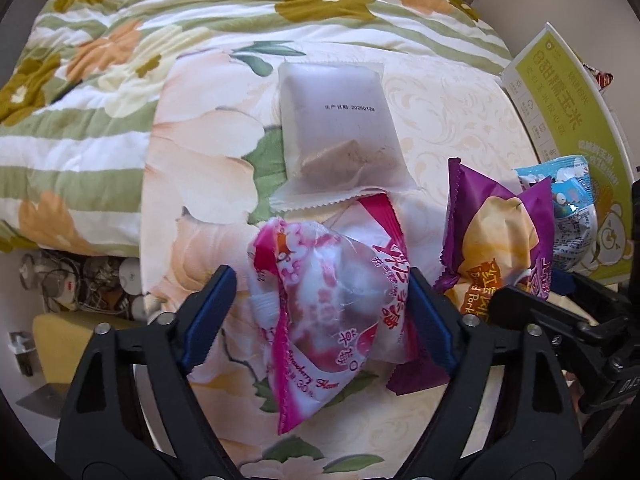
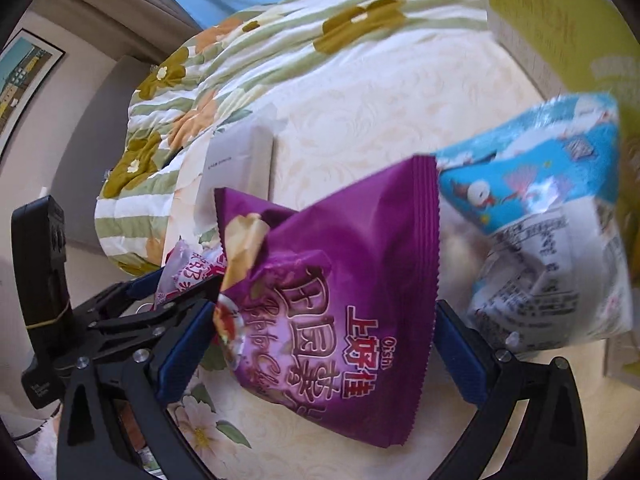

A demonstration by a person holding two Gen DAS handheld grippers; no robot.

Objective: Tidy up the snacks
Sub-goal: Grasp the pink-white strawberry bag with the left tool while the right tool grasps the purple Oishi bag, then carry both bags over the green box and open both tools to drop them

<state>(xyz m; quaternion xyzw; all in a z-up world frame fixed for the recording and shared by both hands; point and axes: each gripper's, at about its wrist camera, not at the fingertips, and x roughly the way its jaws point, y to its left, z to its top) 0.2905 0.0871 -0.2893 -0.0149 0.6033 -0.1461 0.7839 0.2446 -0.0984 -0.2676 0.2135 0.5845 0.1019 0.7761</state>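
Observation:
A pink strawberry snack packet (image 1: 328, 292) lies on the bed between the fingers of my left gripper (image 1: 320, 300). The right pad touches it; the left pad stands a little off, so the gripper is open. A purple chip bag (image 2: 340, 300) sits between the fingers of my right gripper (image 2: 320, 344), which is open around it; the bag also shows in the left wrist view (image 1: 496, 248). A blue and white packet (image 2: 552, 240) leans just right of the purple bag. A translucent white packet (image 1: 340, 128) lies farther back on the bed.
A green and white cardboard box (image 1: 568, 128) stands at the right, behind the blue packet. A striped floral quilt (image 1: 120, 60) is bunched at the back and left. The bed's left edge drops to a floor with cables (image 1: 80, 280).

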